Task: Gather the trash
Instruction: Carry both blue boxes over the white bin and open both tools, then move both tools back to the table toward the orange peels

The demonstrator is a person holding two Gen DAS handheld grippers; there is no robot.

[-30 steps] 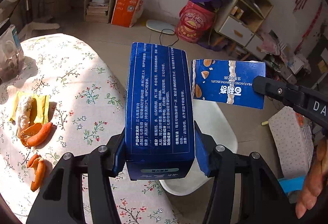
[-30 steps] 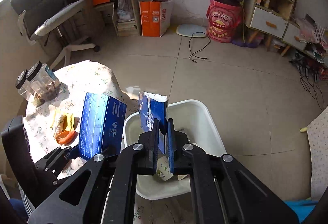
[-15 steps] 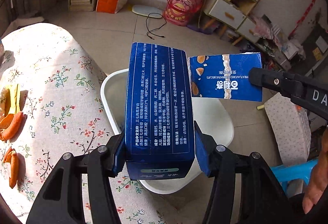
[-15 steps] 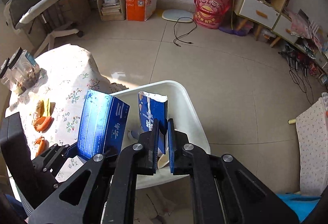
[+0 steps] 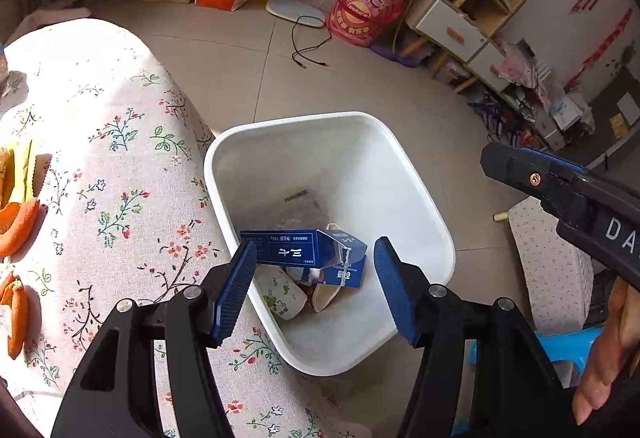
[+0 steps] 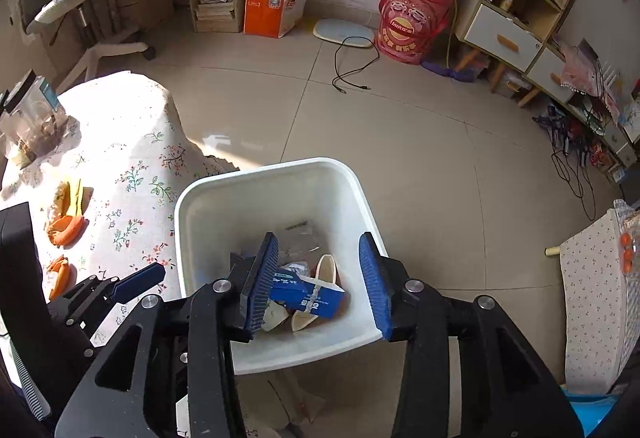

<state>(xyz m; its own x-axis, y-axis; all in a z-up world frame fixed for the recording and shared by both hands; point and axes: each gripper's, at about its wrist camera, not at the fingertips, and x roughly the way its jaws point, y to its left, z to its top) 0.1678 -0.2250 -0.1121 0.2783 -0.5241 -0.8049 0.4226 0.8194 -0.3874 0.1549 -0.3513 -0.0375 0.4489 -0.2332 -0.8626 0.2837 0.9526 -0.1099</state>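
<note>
A white bin (image 5: 320,117) stands on the floor against the floral-cloth table (image 5: 100,157). Inside it a long blue box (image 5: 288,252) lies across a blue biscuit box (image 5: 348,274), on top of paper cups and wrappers. My left gripper (image 5: 314,250) hangs above the bin, jaws opening, nothing between the pads. My right gripper (image 6: 319,238) also hovers over the bin (image 6: 256,173), jaws opening and empty, with the biscuit box (image 6: 316,300) lying below it. Orange peels (image 5: 16,226) and a yellow wrapper lie on the table at the left.
Jars (image 6: 32,113) stand at the table's far corner. A person's hand (image 5: 608,358) shows at the right above a blue stool (image 5: 568,350). On the floor beyond are a black cable (image 6: 352,73), a red bucket (image 6: 412,21) and a shelf unit (image 6: 520,5).
Both grippers opened and let go of their boxes. The long blue box and the biscuit box now lie in the bin. The left view has tipped down toward the bin.
</note>
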